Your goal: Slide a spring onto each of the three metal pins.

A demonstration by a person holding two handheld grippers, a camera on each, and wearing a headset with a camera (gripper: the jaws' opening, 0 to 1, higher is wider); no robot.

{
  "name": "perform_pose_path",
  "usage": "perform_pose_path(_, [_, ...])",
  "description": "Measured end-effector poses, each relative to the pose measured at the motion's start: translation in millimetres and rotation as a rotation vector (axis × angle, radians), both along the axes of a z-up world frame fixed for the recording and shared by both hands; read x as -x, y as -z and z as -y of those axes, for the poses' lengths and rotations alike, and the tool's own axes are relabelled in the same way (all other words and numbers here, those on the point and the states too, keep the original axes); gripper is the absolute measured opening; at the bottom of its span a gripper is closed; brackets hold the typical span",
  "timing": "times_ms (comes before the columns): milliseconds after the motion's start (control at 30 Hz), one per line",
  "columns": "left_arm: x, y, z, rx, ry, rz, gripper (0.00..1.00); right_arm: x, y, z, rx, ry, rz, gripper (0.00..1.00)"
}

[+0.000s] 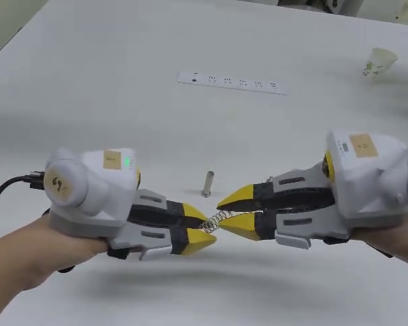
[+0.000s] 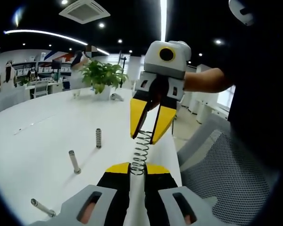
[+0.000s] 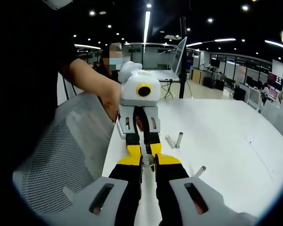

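While the left gripper (image 1: 209,229) is clamping one end of the spring (image 1: 216,219) at lower centre and the right gripper (image 1: 224,215) is pinching the other, the person is probably needing to free one end and line it over the upright pin (image 1: 208,183) just above

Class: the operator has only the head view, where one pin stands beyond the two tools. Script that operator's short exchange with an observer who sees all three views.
Operator: I see one pin. How many are on the table?
Observer: Three in the left gripper view: a far pin, a middle pin and a near pin.
Operator: Is any of them loaded yet?
Observer: Only the far pin wears a spring.
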State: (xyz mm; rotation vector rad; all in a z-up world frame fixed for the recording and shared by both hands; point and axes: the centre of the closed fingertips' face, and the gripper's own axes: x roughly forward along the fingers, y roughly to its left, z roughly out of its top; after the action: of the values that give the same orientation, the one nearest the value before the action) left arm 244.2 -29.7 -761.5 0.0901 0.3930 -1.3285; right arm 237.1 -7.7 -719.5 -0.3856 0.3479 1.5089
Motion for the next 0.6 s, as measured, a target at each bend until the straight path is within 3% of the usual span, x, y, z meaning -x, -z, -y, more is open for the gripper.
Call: perform_pose_path(600, [-2.5,-5.5,3.7,0.011,0.003,0.011,0.02,-0.9,-8.2,-13.0,-0.012,-0.020,0.074,0.08])
